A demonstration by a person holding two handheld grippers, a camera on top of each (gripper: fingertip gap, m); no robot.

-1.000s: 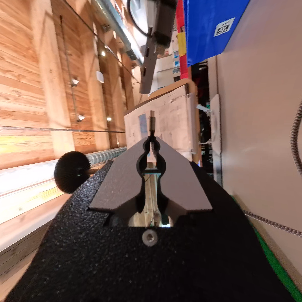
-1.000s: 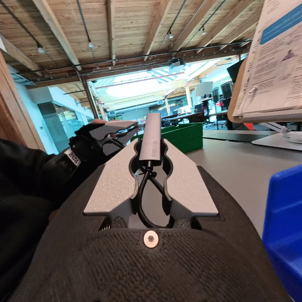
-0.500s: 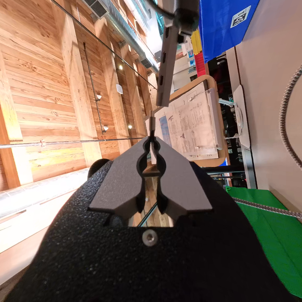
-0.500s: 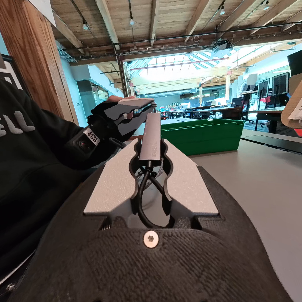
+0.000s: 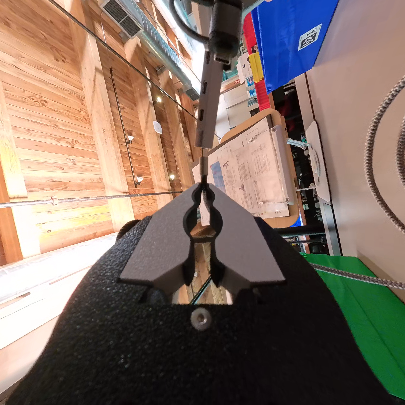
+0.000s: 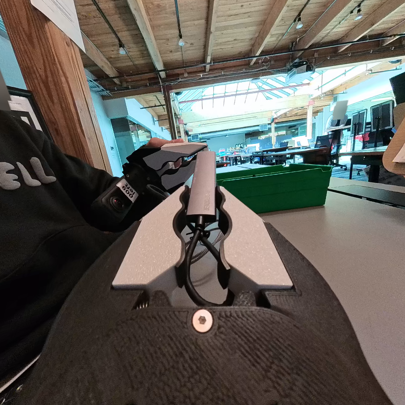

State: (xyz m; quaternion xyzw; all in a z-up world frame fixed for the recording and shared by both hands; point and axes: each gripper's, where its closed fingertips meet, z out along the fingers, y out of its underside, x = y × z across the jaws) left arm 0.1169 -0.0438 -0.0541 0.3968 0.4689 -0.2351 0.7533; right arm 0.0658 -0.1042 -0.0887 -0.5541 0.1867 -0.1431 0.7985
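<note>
Grippers meet end to end above the desk. On the left, the left gripper (image 5: 202, 186) has its fingers pinched together on a braided cable (image 5: 372, 157) just behind its small metal plug (image 5: 203, 163), so the plug sticks straight out past the fingertips. Directly ahead of that plug, along the same line, hangs the end face of the grey hub (image 5: 207, 105); plug tip and hub end look all but touching, though I cannot tell whether it has entered a port. The hub's long axis runs away from the left gripper, nearly in line with the plug. To the right, the right gripper (image 6: 202, 192) is clamped on the hub's near end, its black lead (image 6: 192, 263) looping back between the fingers. The left gripper is the nearer one to the joint. Below lies a pale grey tabletop (image 6: 328, 252) with a green bin (image 6: 274, 188) beyond the right gripper, a blue bin (image 5: 291, 41) and a clipboard stand (image 5: 252, 175), under a timber ceiling in an open office.
</note>
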